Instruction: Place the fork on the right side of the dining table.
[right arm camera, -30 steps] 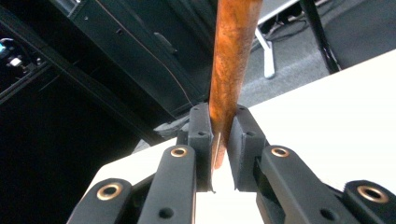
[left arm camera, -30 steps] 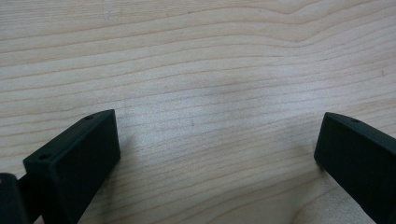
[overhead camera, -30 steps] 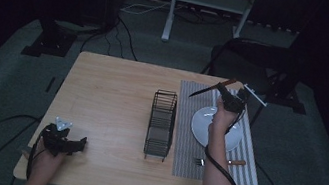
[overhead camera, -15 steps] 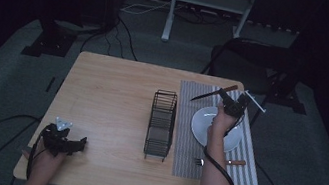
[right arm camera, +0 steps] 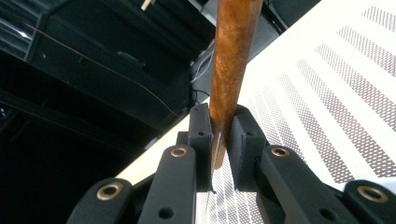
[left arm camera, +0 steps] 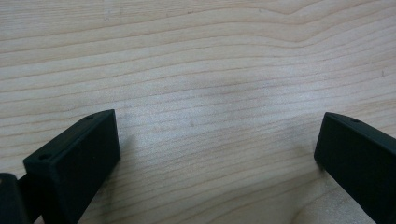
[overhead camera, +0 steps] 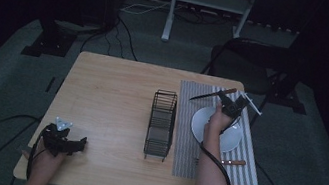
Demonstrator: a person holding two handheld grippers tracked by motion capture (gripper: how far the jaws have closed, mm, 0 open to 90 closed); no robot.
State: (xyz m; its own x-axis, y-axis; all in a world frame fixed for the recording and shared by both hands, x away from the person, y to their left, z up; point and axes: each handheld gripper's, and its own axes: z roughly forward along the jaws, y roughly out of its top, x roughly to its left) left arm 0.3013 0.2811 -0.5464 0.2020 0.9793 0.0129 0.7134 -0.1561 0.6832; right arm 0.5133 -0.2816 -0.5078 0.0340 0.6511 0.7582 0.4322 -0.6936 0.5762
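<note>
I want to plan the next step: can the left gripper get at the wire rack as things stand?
Probably yes. The left gripper rests with open jaws on bare table, and nothing lies between it and the rack.

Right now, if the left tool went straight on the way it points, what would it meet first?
Probably the wire rack. The left tool rests open on the bare table, pointing right toward it; depth is unclear.

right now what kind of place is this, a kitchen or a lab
Probably a lab or recording setup, not a kitchen: a lone wooden table stands on grey carpet, with cables and equipment stands in the dark behind it.
</note>
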